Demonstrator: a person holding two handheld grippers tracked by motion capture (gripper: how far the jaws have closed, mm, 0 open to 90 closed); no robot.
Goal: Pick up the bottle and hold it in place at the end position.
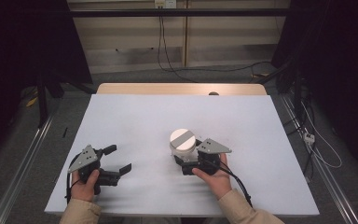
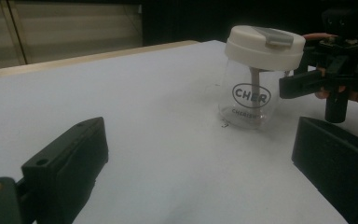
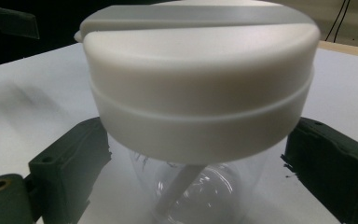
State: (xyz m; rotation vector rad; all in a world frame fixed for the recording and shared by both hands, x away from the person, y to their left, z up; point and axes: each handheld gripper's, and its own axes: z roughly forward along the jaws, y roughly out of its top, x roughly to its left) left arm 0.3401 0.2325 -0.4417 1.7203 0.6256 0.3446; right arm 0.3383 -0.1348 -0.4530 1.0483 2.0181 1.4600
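Observation:
A clear glass jar with a white lid and a grey strip across the top stands upright on the white tabletop, a little right of the middle. It carries the printed letters "CHER" in the left gripper view. My right gripper is open, one jaw on either side of the glass body under the lid, and small gaps show at both sides. My left gripper is open near the front left, well apart from the jar, with nothing between its jaws.
A wooden table edge shows behind the white sheet. Cables run over the floor beyond it, and metal rails flank the table. A dark small mark sits at the far edge.

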